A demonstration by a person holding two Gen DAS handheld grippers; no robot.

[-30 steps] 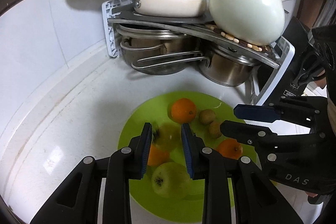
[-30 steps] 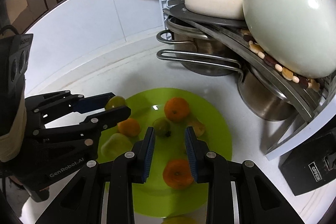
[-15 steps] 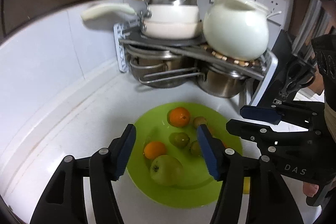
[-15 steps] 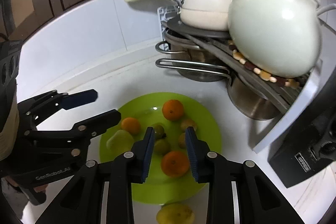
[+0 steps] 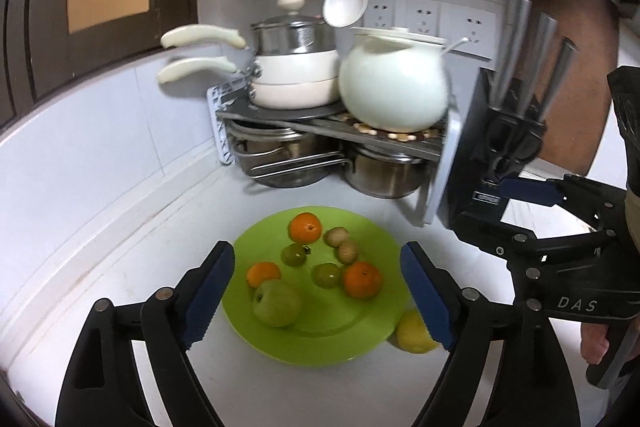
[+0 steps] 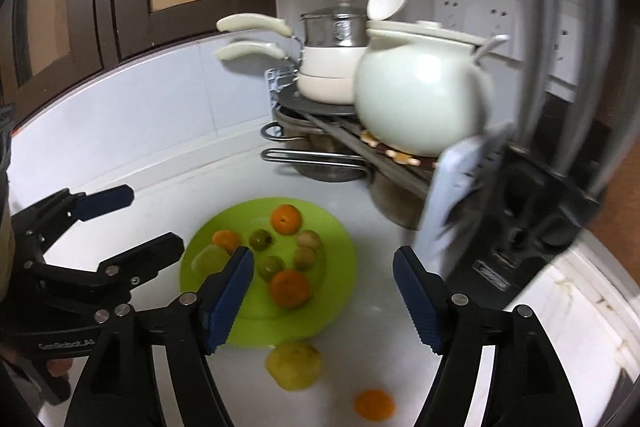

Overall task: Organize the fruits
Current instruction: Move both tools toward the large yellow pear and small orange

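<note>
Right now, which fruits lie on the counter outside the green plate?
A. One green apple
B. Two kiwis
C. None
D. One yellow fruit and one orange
D: in the right wrist view the yellow fruit and an orange rest on the white counter, in front of the green plate.

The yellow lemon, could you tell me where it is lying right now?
The lemon lies on the white counter, off the green plate, just past its near rim. In the right wrist view, a stray orange sits nearby.
</note>
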